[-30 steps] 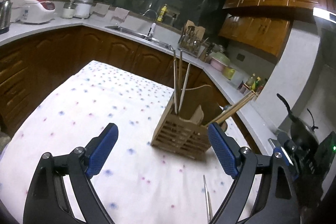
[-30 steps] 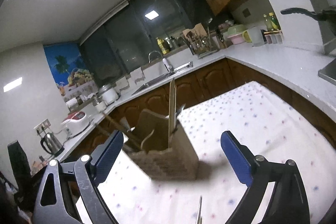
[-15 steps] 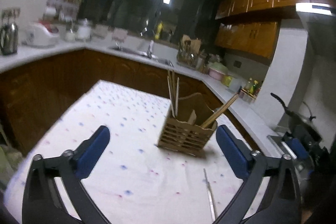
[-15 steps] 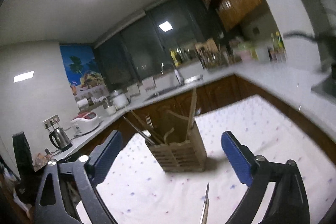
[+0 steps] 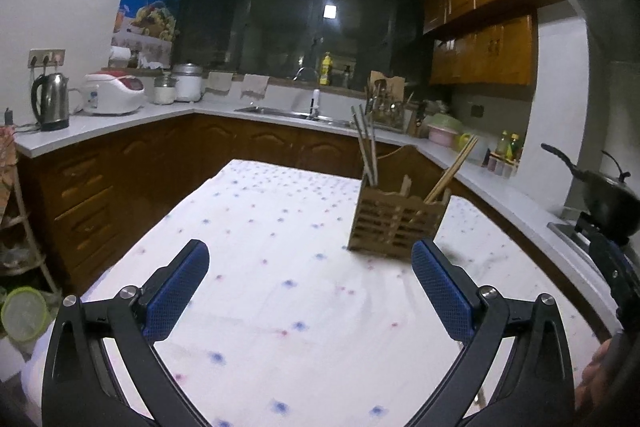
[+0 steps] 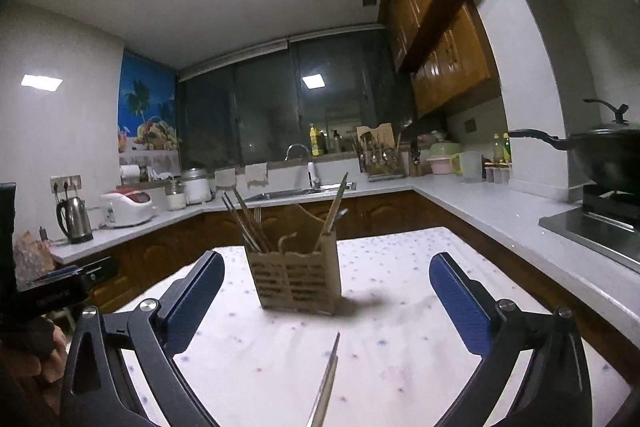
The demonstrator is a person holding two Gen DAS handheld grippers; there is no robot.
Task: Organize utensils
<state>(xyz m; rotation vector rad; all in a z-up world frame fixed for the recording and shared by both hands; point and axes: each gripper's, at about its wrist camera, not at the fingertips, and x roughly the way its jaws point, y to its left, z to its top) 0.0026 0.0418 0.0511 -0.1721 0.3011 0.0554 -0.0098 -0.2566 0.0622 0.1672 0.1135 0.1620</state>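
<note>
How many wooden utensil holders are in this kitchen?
2. One wooden holder stands on the dotted tablecloth with chopsticks in it. A second holder sits on the back counter right of the sink. Others may be hidden.

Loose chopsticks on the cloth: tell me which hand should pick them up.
Right, probably. The loose chopsticks lie straight ahead between the open right tongs, in front of the wooden holder. The left tongs are open too, but their view shows no chopsticks on the cloth.

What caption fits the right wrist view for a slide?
Open right tongs face a slatted wooden utensil holder on the dotted white tablecloth; one slim metal utensil lies loose in front.
</note>
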